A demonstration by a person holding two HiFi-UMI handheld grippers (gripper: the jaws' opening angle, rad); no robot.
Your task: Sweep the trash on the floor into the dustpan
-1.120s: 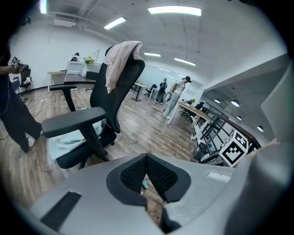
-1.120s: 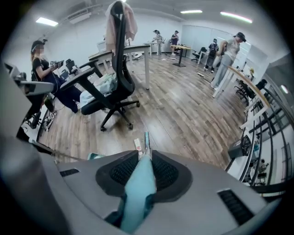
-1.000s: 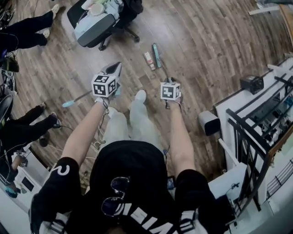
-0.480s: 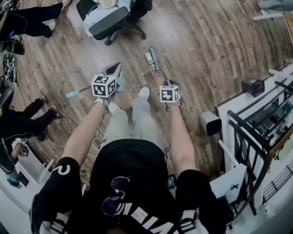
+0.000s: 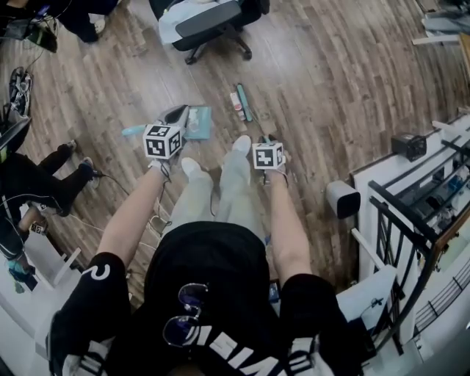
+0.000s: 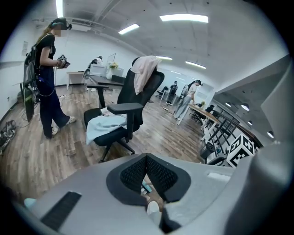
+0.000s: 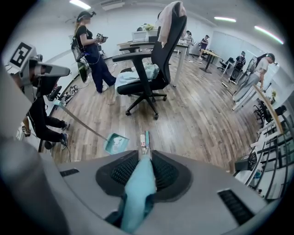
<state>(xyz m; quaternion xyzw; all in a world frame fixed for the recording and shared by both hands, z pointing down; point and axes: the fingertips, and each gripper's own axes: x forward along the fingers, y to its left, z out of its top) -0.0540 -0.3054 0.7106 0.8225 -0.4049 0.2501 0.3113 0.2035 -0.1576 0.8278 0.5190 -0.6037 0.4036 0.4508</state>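
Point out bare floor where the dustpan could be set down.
Widest bare wood floor lies right of the broom, between the office chair and the white bench. It is crowded where dustpan, trash and the person's shoes cluster.

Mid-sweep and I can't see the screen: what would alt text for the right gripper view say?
The right gripper is shut on a teal broom handle that runs forward to the broom head on the wood floor, with a small piece of trash beside it. A teal dustpan is just left of them, and an office chair stands beyond.
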